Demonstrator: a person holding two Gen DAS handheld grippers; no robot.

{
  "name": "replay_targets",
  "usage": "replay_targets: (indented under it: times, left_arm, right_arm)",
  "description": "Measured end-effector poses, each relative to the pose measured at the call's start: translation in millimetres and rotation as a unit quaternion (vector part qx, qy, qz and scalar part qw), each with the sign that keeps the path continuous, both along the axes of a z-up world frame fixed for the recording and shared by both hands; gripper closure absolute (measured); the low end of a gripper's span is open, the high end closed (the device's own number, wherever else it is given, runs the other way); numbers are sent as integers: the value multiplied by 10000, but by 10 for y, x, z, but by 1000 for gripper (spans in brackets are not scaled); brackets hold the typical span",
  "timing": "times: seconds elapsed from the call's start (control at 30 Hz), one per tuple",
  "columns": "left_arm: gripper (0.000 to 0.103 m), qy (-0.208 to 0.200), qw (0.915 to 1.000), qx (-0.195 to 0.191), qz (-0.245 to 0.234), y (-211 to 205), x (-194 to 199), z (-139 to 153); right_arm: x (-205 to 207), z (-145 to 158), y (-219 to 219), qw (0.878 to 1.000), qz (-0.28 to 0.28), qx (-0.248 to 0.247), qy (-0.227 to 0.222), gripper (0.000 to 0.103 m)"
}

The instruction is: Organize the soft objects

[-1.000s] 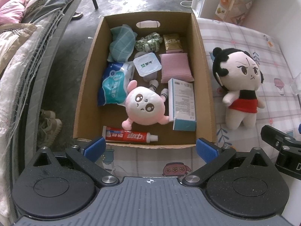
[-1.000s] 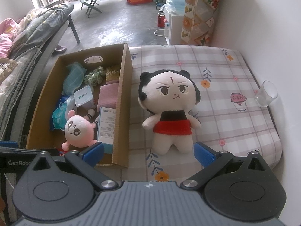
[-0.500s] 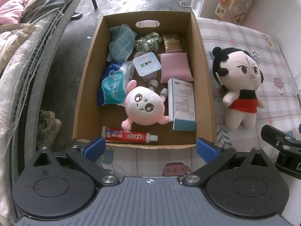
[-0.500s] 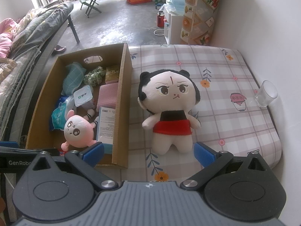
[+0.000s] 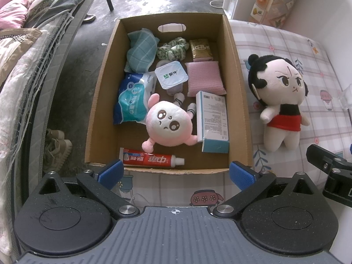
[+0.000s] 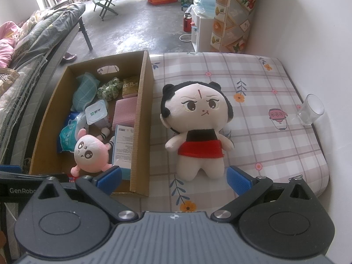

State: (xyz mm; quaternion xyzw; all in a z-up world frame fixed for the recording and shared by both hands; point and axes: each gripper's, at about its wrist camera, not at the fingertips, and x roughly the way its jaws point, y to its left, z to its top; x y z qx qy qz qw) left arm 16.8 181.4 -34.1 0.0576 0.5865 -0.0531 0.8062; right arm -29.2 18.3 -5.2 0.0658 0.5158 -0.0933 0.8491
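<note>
A cardboard box [image 5: 239, 88] [image 6: 142, 132] stands on a checked mattress. Inside lie a pink round plush [image 5: 168, 125] [image 6: 91, 155], a green cloth [image 5: 140, 51], a green scrunchie [image 5: 172, 49], a pink pad [image 5: 204, 78], a tissue pack [image 5: 132, 100], a yoghurt cup [image 5: 171, 74], a carton [image 5: 212, 121] and a toothpaste tube [image 5: 151, 159]. A black-haired doll in red [image 5: 280, 107] [image 6: 197, 129] lies face up to the right of the box. My left gripper [image 5: 176, 173] is open at the box's near edge. My right gripper [image 6: 173, 177] is open just before the doll's feet.
A clear glass [image 6: 311, 112] stands by the white wall at the mattress's right edge. A bed with quilts [image 5: 28, 33] runs along the left, with shoes [image 5: 56, 149] on the floor beside it. A white cabinet [image 6: 203, 35] and red bottle [image 6: 187, 22] stand beyond.
Both views have crept slightly forward; the doll sits a touch lower and nearer in the right wrist view. Nothing was grasped or released.
</note>
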Motion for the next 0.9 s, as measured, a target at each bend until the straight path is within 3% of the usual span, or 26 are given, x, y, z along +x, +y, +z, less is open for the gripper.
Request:
replay_targets:
  times: [0.9]
  left_arm:
    - [0,2,10000,4,-14,-46,-13,4]
  right_arm:
    - [3,-4,-32,10000,0,-12,-8,0]
